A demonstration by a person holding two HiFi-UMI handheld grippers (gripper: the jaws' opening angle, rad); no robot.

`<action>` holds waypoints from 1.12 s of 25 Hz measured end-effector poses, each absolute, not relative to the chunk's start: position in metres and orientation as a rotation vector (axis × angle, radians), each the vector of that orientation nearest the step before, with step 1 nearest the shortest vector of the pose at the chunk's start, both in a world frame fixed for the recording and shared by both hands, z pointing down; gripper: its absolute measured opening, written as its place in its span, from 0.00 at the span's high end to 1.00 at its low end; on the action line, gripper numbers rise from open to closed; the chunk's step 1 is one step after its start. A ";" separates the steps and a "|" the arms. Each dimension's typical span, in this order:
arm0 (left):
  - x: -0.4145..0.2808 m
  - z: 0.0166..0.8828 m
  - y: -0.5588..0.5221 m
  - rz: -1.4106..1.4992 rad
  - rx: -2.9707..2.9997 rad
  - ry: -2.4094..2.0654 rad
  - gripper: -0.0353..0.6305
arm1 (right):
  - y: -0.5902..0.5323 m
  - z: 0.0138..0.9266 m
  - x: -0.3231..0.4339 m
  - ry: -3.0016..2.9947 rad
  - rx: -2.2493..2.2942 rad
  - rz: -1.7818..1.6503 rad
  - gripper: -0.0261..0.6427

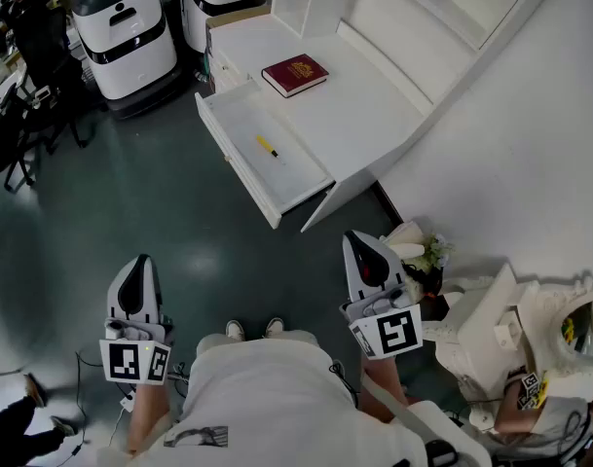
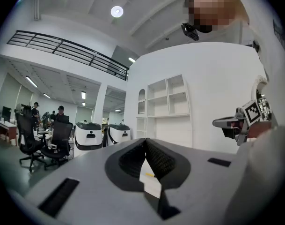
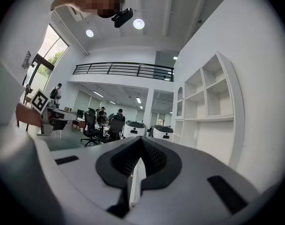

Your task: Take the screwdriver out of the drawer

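Note:
A small yellow-handled screwdriver (image 1: 267, 147) lies inside the open white drawer (image 1: 240, 170) of the white desk (image 1: 369, 115), far ahead of both grippers. It also shows as a yellow speck (image 2: 149, 175) through the gap below the left jaws. My left gripper (image 1: 140, 261) is held low at the left, level, with its jaws closed tip to tip and nothing in them (image 2: 145, 142). My right gripper (image 1: 357, 236) is held at the right, nearer the desk's corner, also shut and empty (image 3: 141, 139).
A red book (image 1: 294, 74) lies on the desk top behind the drawer. Two white wheeled machines (image 1: 126, 29) stand left of the desk, with office chairs (image 1: 18, 154) further left. A flower pot (image 1: 425, 258) and white clutter (image 1: 500, 329) sit at my right.

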State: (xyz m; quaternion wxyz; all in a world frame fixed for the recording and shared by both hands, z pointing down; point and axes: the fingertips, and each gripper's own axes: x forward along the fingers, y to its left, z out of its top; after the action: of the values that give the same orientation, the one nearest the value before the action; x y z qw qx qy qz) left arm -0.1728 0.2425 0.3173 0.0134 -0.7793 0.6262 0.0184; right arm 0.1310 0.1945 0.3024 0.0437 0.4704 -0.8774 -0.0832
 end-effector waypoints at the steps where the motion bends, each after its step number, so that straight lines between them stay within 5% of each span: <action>1: -0.173 0.317 0.245 0.060 -2.427 1.952 0.92 | 0.197 0.303 0.130 -2.677 1.434 -0.259 0.95; 13: -0.156 0.323 0.256 0.037 -2.453 1.948 0.92 | 0.214 0.314 0.152 -2.706 1.439 -0.161 0.94; 20: -0.139 0.324 0.247 0.026 -2.451 1.955 0.92 | 0.201 0.313 0.189 -2.751 1.372 -0.107 0.51; 28: -0.131 0.332 0.237 0.014 -2.396 2.018 0.92 | 0.177 0.328 0.203 -2.714 1.340 -0.146 0.47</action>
State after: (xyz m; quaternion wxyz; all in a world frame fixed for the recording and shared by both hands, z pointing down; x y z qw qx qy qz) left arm -0.1315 0.2371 0.3317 0.0046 -0.7649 0.6442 0.0045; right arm 0.2028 0.1768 0.3282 0.0556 0.4416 -0.8942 -0.0481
